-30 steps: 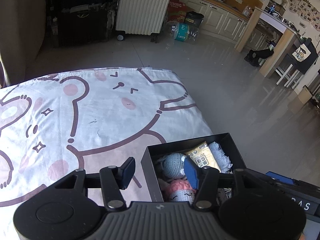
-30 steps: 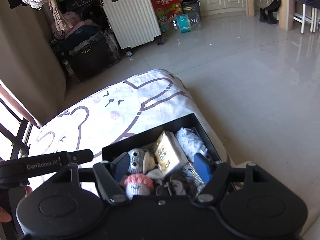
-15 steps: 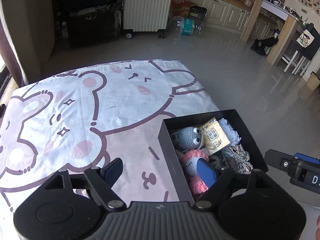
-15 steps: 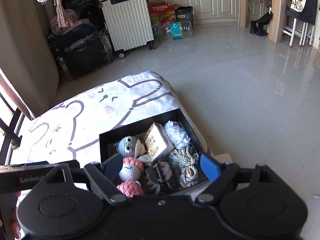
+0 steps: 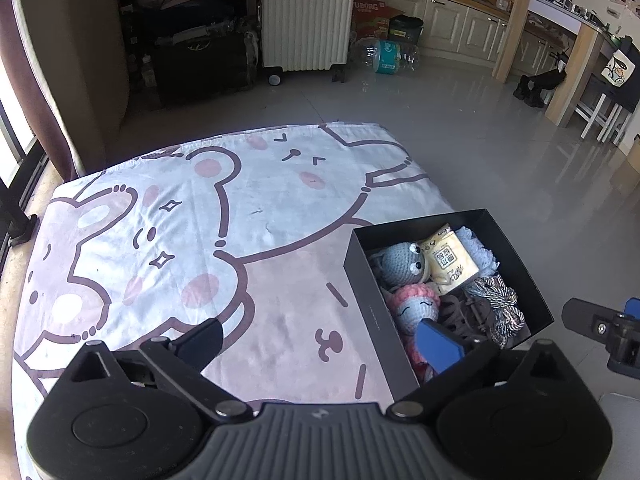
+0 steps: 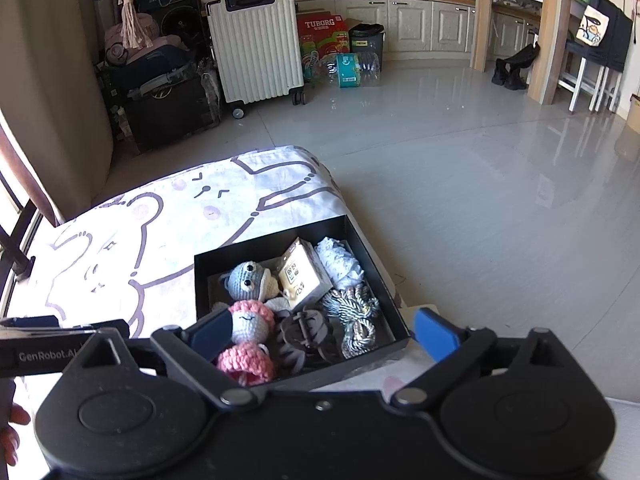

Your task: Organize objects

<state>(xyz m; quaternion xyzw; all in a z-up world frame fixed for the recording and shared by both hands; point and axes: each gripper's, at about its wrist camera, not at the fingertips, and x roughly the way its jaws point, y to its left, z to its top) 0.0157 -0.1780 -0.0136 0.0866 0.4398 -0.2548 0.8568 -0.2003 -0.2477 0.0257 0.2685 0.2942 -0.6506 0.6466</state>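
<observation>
**Now both grippers hang wide over the packed box**

Right, your left gripper (image 5: pixel 318 342) has just been spreading its jaws and now they stand wide apart, nothing between them but the bear-print sheet (image 5: pixel 180 240) below. The black box (image 5: pixel 368 300) sits ahead and to its right, at the sheet's edge, with your right finger hanging over its near corner. Your right gripper (image 6: pixel 322 334) has been spreading too, jaws wide and holding nothing, the box straight ahead and just below them. Inside it: a grey knitted doll (image 6: pixel 246 280) at the far left, a yellow packet (image 6: pixel 298 274) beside it, white lace (image 6: pixel 340 262) far right, pink knitted dolls (image 6: pixel 250 322) nearest, a dark hair clip (image 6: pixel 306 336) and a coiled cord (image 6: pixel 354 316) to their right.
</observation>
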